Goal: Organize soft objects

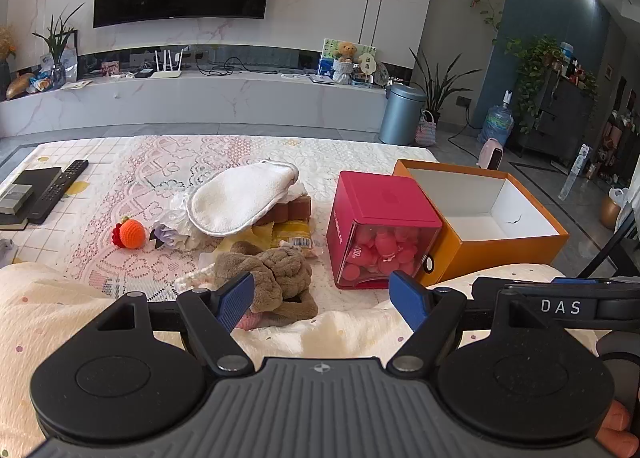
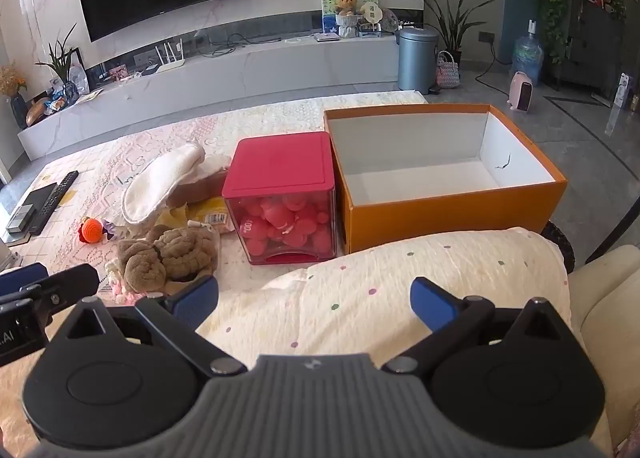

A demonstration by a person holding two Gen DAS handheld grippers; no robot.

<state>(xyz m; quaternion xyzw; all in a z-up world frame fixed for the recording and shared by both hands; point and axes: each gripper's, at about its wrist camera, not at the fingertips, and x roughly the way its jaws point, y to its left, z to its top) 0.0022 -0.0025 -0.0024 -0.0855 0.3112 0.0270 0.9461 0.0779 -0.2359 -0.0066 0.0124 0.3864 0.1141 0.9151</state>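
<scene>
Blue-padded claws [image 1: 322,300] [image 2: 314,304] (both agape) tilted downward

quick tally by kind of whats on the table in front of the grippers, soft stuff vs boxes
Soft things: 3 (brown fluffy item, white mitt, orange crochet ball)
Boxes: 2 (red-lidded clear box, open orange box, nothing in it)
Remote controls: 1 (remote)
Total: 6, not counting the half-hidden bits under the mitt.

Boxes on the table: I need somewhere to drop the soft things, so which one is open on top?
The orange box, at the right end: no lid, white inside bare. The pink box beside it is lidded.
</scene>
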